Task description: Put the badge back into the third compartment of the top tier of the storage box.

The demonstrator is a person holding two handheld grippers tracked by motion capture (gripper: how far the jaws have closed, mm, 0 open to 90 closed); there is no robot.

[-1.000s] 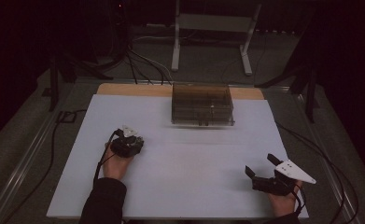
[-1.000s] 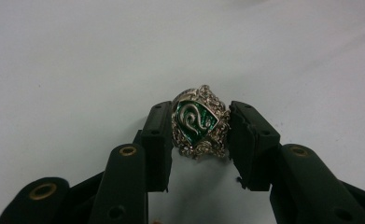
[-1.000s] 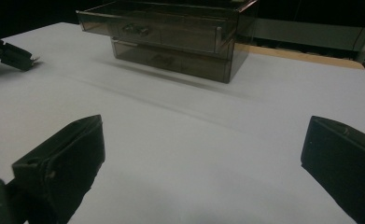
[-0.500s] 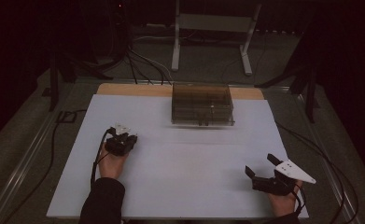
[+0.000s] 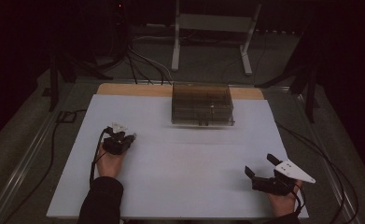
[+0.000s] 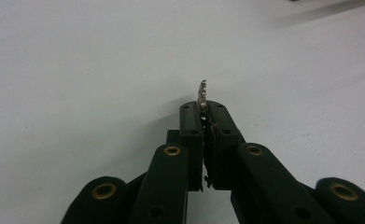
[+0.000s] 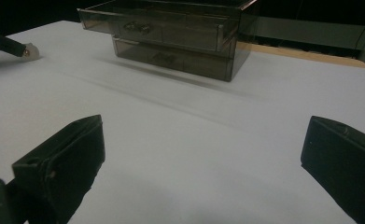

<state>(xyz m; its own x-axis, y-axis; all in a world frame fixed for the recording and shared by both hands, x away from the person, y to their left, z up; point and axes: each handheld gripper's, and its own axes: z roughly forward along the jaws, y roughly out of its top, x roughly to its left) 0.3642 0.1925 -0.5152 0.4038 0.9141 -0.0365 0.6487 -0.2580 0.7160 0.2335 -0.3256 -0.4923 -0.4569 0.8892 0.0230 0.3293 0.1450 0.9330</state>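
A small silvery metal piece is clamped between the just-closed jaws of the left gripper, low over the white table. The right gripper is held wide open, empty, well apart from the smoky drawer box

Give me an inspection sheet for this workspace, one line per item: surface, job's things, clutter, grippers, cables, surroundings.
Surface: white tabletop, wooden strip along its far edge.
Job's things: small silvery metal piece pinched edge-on at the jaw tips; smoky clear drawer box at the far middle, drawers shut.
Clutter: nothing seen.
Grippers: left gripper shut on the metal piece, jaws just closed; right gripper open, nothing between its jaws.
Cables: one black cable trails from the left gripper; more on the floor beyond.
Surroundings: dark room, white metal stand behind the table.
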